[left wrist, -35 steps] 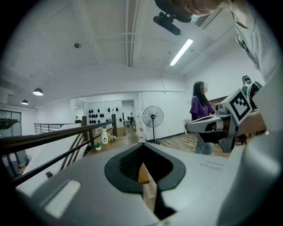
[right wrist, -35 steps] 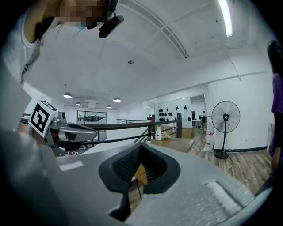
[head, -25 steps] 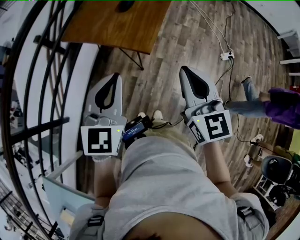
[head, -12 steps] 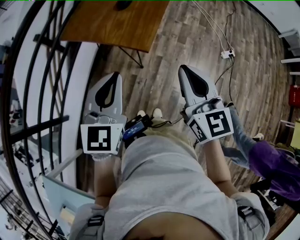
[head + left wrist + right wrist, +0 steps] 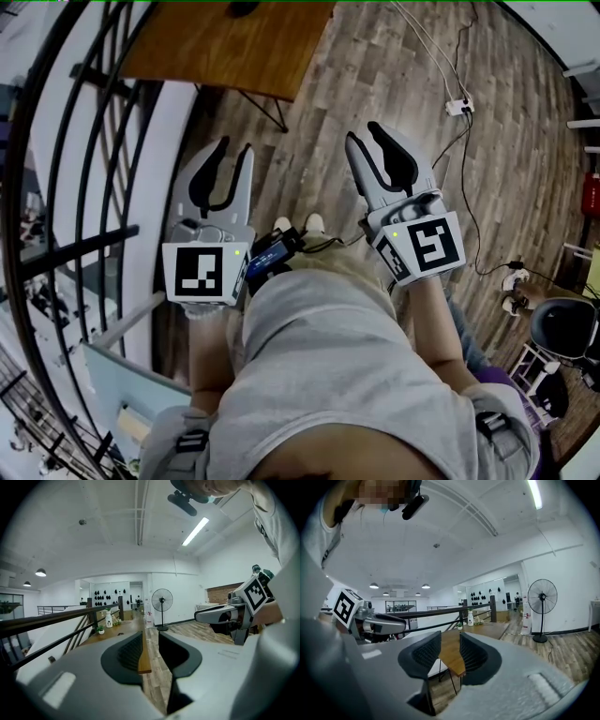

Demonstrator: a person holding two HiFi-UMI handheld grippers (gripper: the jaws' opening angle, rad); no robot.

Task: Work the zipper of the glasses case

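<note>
**Glasses case absent from every view; zipper work not begun**

The left gripper (image 5: 150, 634) has its ribbed black pads (image 5: 130, 651) spread. They have just been opening, and nothing but air is between them. The right gripper (image 5: 450, 634) has also just been opening. Its pads (image 5: 472, 655) stand apart with a slightly wider gap, and it too holds nothing.

Through both gaps, well beyond the fingertips, shows the edge of a brown wooden table (image 5: 487, 630). A small white bottle (image 5: 470, 618) stands on its far end. No glasses case lies on that table, between the fingers or anywhere near them, so I cannot tell where it is. By my judgement the task is at its very start. The case has yet to be found and steadied in one gripper, and its zipper pull has yet to be taken in the other.

The head view looks down on both grippers side by side, level with each other and pointing away from the person's grey shirt (image 5: 328, 375). It alone shows the grey plank floor (image 5: 356, 75) beneath the fingertips and a white power strip (image 5: 459, 106) with cables, far ahead of the right fingers. A dark metal railing (image 5: 56, 187) is outside the left ones.

Only the gripper views show the room at eye level. A black pedestal fan (image 5: 162, 602) stands beyond the table, and each view shows the other gripper side-on.
</note>
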